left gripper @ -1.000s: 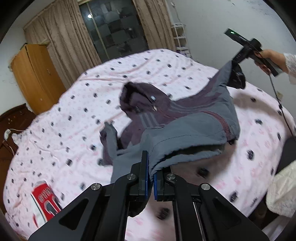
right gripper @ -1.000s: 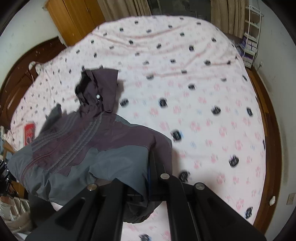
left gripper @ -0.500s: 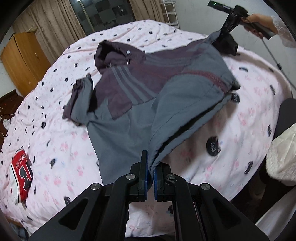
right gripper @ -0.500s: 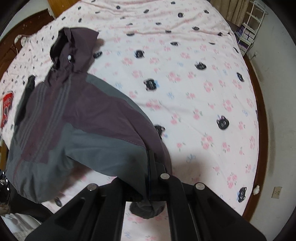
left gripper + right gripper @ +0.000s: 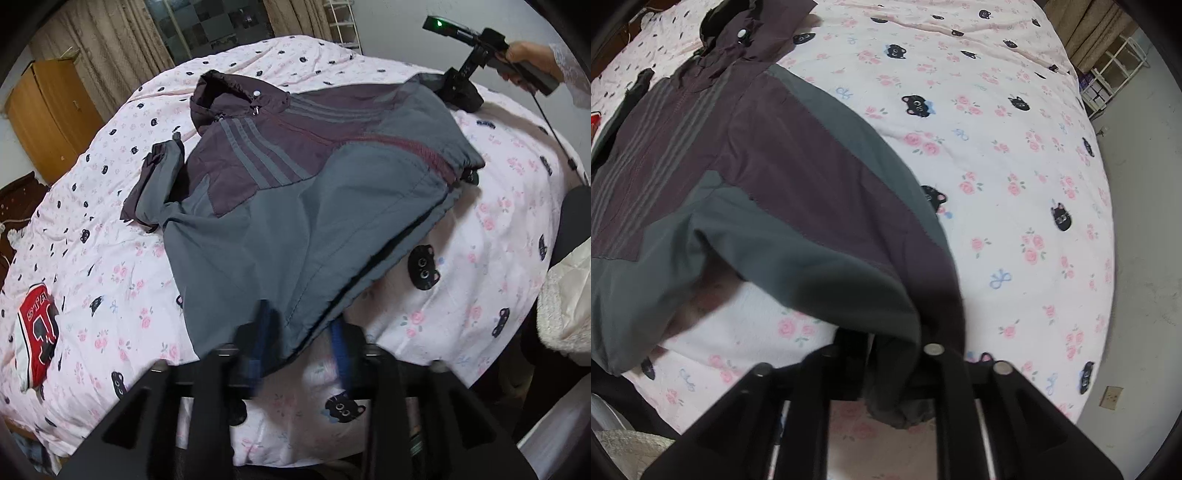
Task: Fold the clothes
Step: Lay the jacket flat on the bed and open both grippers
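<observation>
Lowered since a second ago, the hooded jacket (image 5: 295,184) that hung in the air between my two tools now lies spread on the pink cat-print bedspread (image 5: 110,266), hood at the far end from me and hem toward me. My left gripper (image 5: 301,334) has just been opening: its blue pads stand apart, with the near hem corner lying loose between them and no pad pressing on it, so I read that corner as released. My right gripper (image 5: 899,354) has been opening too; the cloth of the other hem corner drapes over and between its fingers and bunches below them, and I can't see the pads under it, so I cannot tell whether it has fully let go. The relation that matters for the next move: the jacket's long axis runs away from my left tool, hood farthest, with the left sleeve (image 5: 159,184) crumpled out to the left of the body, nearer my left hand than my right. I judge that sleeve is the one to be brought across first. The right sleeve I cannot make out for certain. In the left wrist view the right hand (image 5: 524,55) shows at the far right, past the zip line, holding its tool over the far hem corner. A red and white garment (image 5: 37,321) lies well apart to the left, partly cut off by the lens edge.
</observation>
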Available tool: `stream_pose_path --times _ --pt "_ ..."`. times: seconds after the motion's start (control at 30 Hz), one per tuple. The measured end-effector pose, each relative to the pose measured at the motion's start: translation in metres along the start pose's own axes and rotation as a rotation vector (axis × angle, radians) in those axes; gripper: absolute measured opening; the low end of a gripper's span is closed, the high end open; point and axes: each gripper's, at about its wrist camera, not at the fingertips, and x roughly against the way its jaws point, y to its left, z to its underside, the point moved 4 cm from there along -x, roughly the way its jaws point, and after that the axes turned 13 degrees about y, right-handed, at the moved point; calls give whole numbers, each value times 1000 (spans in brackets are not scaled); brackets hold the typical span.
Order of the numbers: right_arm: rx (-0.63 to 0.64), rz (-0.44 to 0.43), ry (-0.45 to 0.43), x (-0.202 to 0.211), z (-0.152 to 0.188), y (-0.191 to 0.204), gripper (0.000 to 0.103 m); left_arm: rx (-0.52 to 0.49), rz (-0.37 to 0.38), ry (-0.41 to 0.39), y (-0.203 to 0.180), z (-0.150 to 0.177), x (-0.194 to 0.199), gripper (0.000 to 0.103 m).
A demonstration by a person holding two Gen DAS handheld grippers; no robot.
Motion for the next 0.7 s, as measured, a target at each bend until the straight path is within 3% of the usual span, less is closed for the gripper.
stream_pose_path --times 0.03,0.13,0.2,0.43,0.5,0.6,0.7 --pt "-4 -6 -7 1 2 1 27 17 3 -11 3 1 5 58" --pt "-34 -43 -44 14 10 4 43 58 13 -68 13 4 25 73" --pt "-55 -77 -74 26 18 6 51 74 17 -94 20 5 36 74" --pt "-151 -165 -232 74 64 20 52 158 -6 -121 51 2 40 75" --pt "-160 -178 -284 87 81 37 52 167 -2 -115 53 2 35 75" --pt "-114 -132 -342 100 106 77 54 153 9 -124 48 2 33 75" --pt "-74 -155 -364 100 127 119 58 73 14 -155 28 0 37 75"
